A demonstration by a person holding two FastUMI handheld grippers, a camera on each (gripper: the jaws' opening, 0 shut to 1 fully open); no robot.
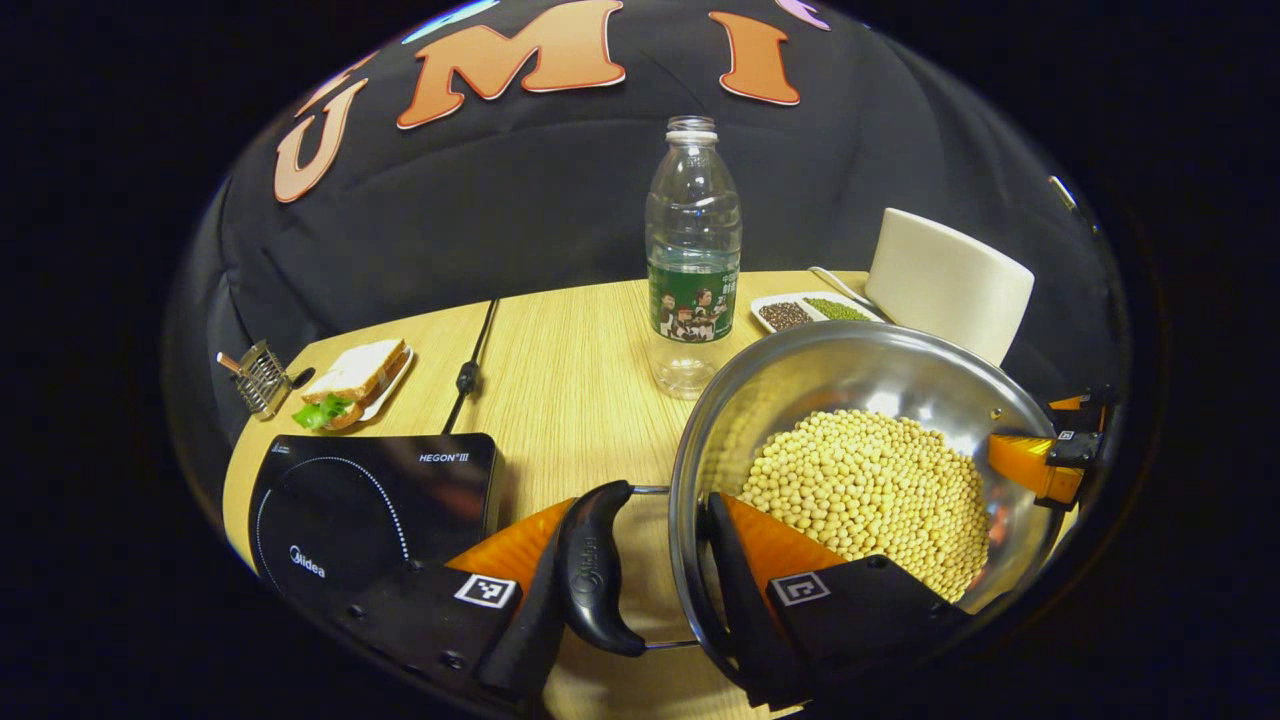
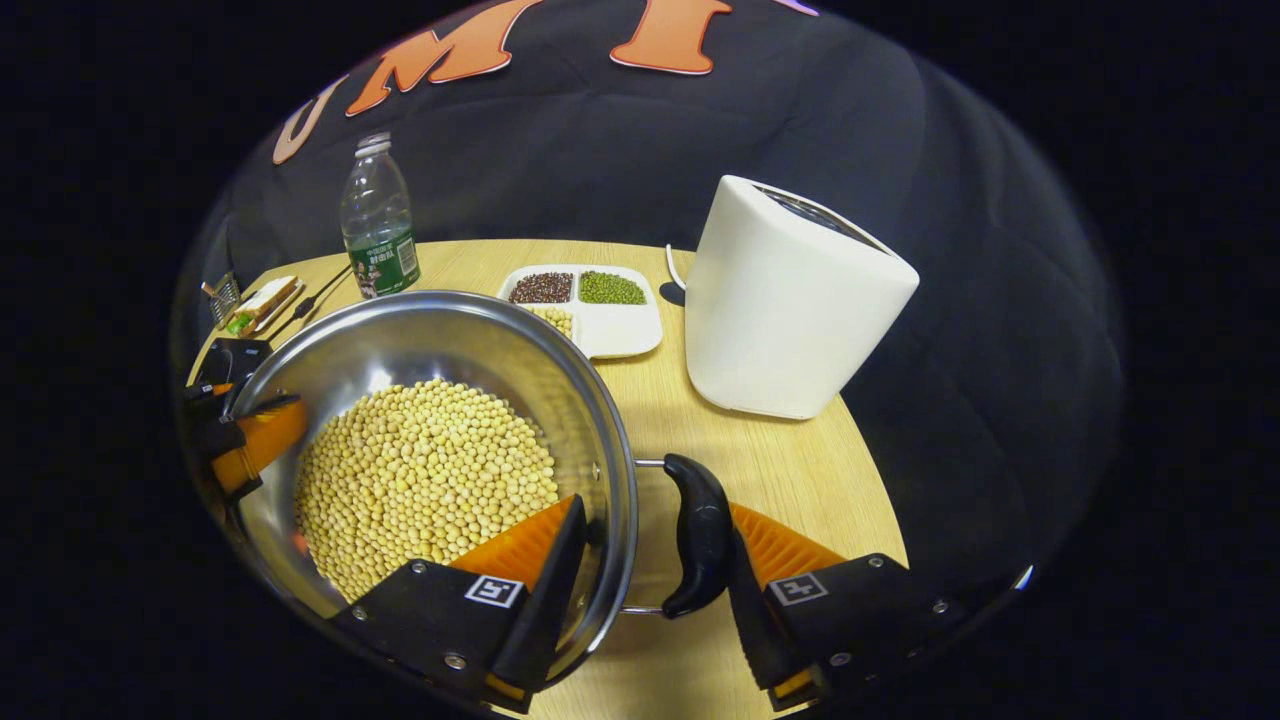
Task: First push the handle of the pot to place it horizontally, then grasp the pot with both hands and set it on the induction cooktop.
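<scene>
Both grippers clamped the pot's handles

The left gripper (image 1: 650, 590) and right gripper (image 2: 640, 590) each pinched a handle and the rim of the bean-filled pot (image 1: 850, 360), held at four o'clock from the induction cooktop (image 1: 370, 500).

A light wooden table (image 1: 580, 370) stands against a wall of black cloth (image 1: 520, 200), under dim light.
</scene>
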